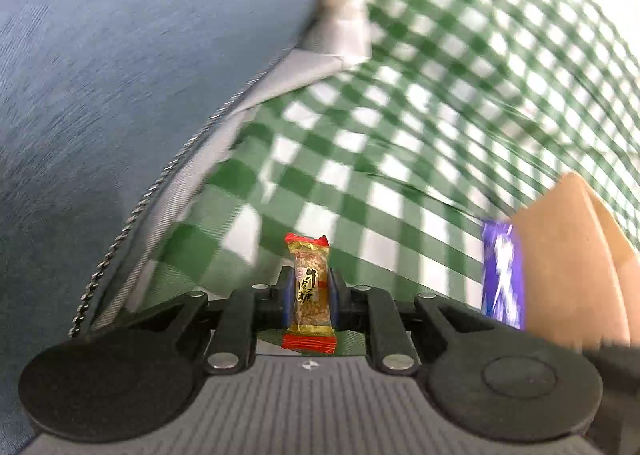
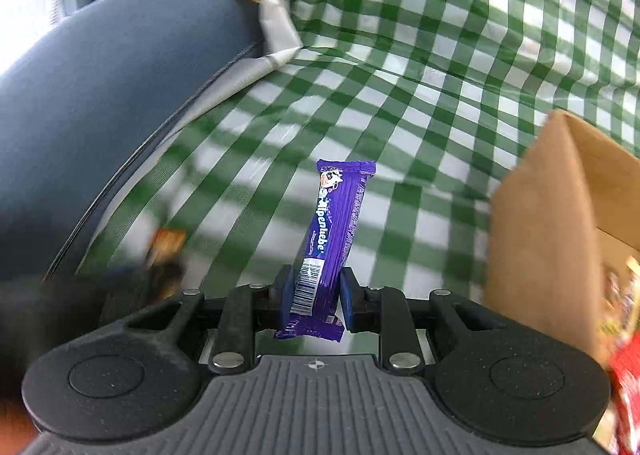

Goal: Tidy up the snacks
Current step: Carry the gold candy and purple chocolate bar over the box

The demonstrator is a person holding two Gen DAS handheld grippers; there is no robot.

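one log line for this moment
left tool: shut on peanut candy | right tool: shut on purple bar | box: right

below me, a surface draped in a green-and-white checked cloth [image 2: 400, 67] carries everything. a brown cardboard box [image 2: 540, 223] stands on the cloth at my right, open at the top, with blurred snack packets [image 2: 624, 295] inside. at the cloth's left edge lies a grey fabric border [image 1: 188, 175] with a zip, meeting a blue-grey cushion [image 1: 120, 75].
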